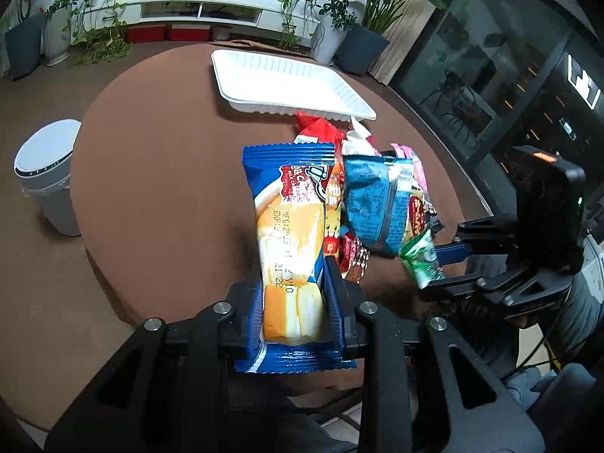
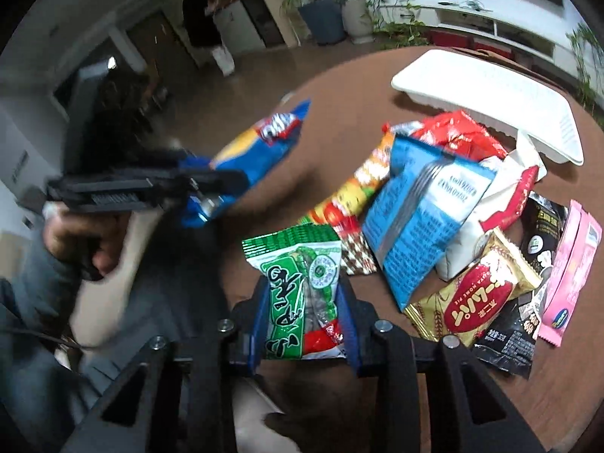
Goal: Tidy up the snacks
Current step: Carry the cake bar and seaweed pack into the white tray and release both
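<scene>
My left gripper is shut on a blue cake packet with yellow cake printed on it, held above the brown round table. The right wrist view shows that packet in the left gripper. My right gripper is shut on a green snack packet, held above the table's near edge; it also shows in the left wrist view in the right gripper. A white tray lies empty at the table's far side, also in the right wrist view.
A pile of snack packets lies in front of the tray: a light blue bag, a red bag, a gold and red packet, a black packet and a pink packet. A white bin stands on the floor left of the table.
</scene>
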The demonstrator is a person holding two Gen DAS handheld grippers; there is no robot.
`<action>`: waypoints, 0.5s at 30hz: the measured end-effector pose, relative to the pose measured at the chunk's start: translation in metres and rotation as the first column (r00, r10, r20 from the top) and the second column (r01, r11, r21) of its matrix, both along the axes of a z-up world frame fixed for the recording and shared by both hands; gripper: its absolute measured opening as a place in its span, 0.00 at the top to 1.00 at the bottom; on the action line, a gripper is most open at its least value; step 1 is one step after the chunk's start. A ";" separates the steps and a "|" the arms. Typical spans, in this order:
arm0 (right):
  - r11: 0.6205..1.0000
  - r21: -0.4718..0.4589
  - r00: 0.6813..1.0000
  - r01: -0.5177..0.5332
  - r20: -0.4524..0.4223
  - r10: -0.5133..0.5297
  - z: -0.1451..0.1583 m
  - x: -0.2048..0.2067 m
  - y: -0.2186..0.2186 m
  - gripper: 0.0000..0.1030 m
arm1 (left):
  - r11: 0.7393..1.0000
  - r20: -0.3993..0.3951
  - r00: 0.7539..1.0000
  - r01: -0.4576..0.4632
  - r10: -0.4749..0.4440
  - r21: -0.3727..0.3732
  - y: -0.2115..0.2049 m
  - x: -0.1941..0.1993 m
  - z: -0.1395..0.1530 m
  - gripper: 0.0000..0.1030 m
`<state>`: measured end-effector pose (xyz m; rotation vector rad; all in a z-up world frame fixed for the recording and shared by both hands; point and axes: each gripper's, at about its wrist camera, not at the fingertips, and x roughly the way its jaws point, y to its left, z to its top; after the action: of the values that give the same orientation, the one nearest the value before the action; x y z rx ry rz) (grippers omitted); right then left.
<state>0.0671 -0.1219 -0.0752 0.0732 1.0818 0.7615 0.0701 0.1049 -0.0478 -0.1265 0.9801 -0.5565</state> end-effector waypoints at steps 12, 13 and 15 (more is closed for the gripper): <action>0.929 0.255 0.963 0.270 -0.045 -0.267 0.033 0.026 -0.104 0.65 | 0.999 0.053 0.998 -0.038 0.040 -0.029 0.009 0.042 0.033 0.74; 0.911 0.261 0.947 0.320 -0.056 -0.316 0.032 0.036 -0.122 0.65 | 0.998 0.062 0.997 -0.046 0.048 -0.032 0.011 0.052 0.038 0.74; 0.877 0.254 0.912 0.407 -0.068 -0.404 0.031 0.050 -0.156 0.65 | 0.997 0.071 0.995 -0.060 0.063 -0.038 0.014 0.073 0.045 0.74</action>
<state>0.1173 -0.2783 -0.0444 0.5193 0.9282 0.5170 0.1430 0.1186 -0.0023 -0.1669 0.8932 -0.5190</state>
